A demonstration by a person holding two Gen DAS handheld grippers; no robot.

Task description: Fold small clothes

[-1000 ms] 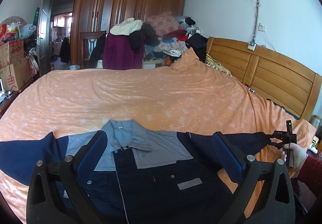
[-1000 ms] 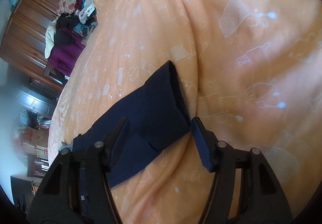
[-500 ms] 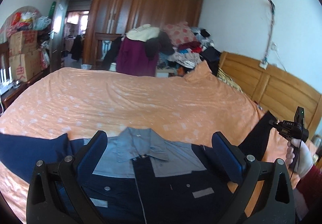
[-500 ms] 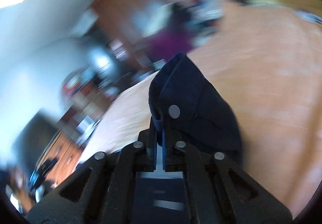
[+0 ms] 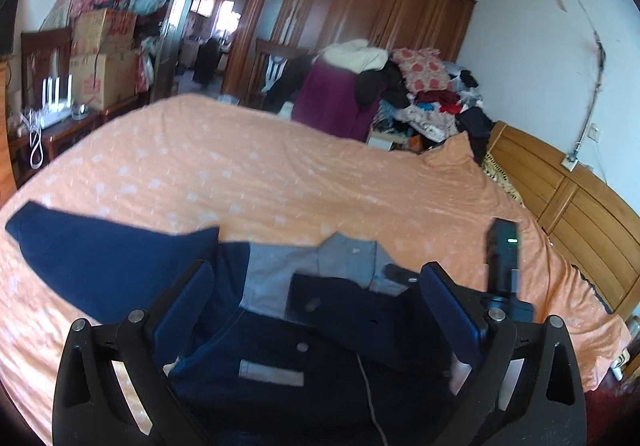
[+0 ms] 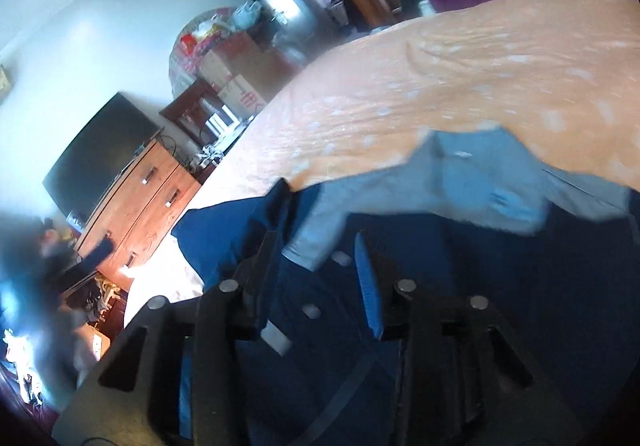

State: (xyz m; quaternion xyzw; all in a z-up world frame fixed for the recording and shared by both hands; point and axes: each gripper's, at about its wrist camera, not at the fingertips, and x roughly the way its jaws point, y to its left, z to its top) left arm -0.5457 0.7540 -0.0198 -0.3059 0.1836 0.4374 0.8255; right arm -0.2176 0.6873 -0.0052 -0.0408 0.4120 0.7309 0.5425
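Black gripper (image 5: 316, 310) frames, blue pads (image 5: 182, 306) (silver screws).

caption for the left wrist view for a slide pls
Open left gripper hovers over a navy and grey jacket on the orange bedspread, one sleeve folded across its front.

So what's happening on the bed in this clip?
A person with a handheld gripper in each hand is folding a navy and grey jacket spread on an orange bedspread. One sleeve already lies folded across the chest; the other sleeve lies stretched out flat to the side. The right gripper hovers open over the chest below the collar, holding nothing. The left gripper is open above the jacket.
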